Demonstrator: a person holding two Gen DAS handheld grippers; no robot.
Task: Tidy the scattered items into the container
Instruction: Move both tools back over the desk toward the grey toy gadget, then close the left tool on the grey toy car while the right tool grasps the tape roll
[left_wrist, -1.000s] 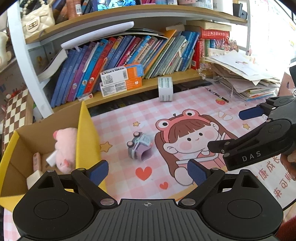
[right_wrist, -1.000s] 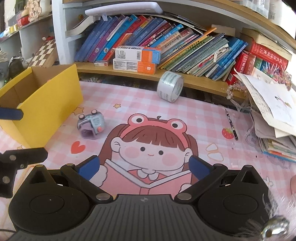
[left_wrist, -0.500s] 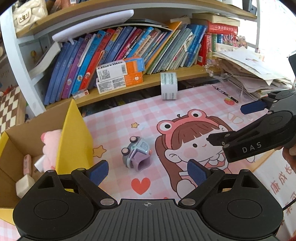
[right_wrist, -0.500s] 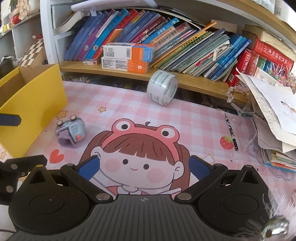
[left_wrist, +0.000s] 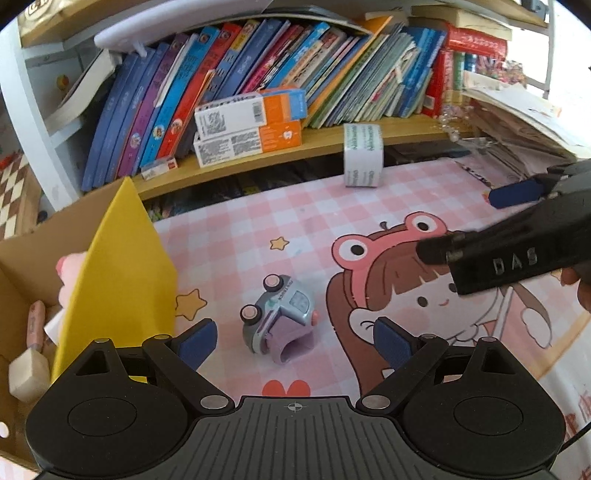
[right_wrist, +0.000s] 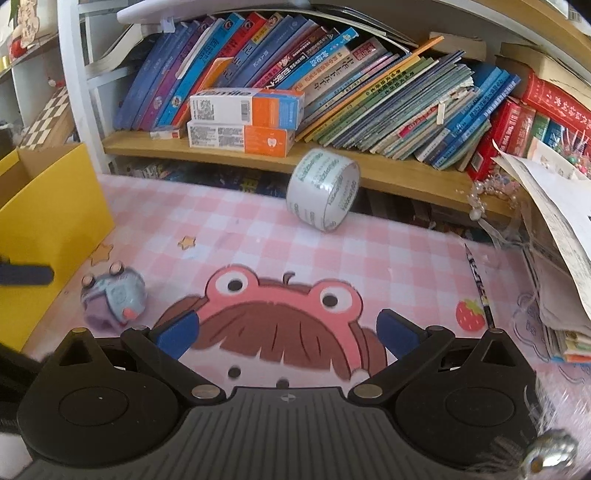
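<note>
my left gripper (left_wrist: 293, 341) has its fingers spread wide and holds nothing; the toy car (left_wrist: 279, 319) lies on its side on the counter (left_wrist: 236, 229) between and just beyond the blue pads, not touching either. in the right view the same toy car (right_wrist: 114, 301) sits far left, near the yellow box (right_wrist: 48, 218).

my right gripper (right_wrist: 286, 330) is also spread wide and empty, hovering over the frog-hat girl printed on the pink checked mat (right_wrist: 280, 240). from the left camera i see it coming in from the right as a black body marked "das" (left_wrist: 517, 254), above the mat, well apart from the car.

the box (left_wrist: 118, 258) stands at the left, its yellow flap upright; inside i can make out a pink plush (left_wrist: 68, 277), a pale block (left_wrist: 27, 373) and a small pinkish stick (left_wrist: 35, 325).

a roll of tape (right_wrist: 323, 190) stands on edge at the far side of the mat, just in front of the bookshelf (right_wrist: 236, 146). a pencil (right_wrist: 478, 284) lies on the mat to the right, near a stack of papers (right_wrist: 554, 229).
</note>
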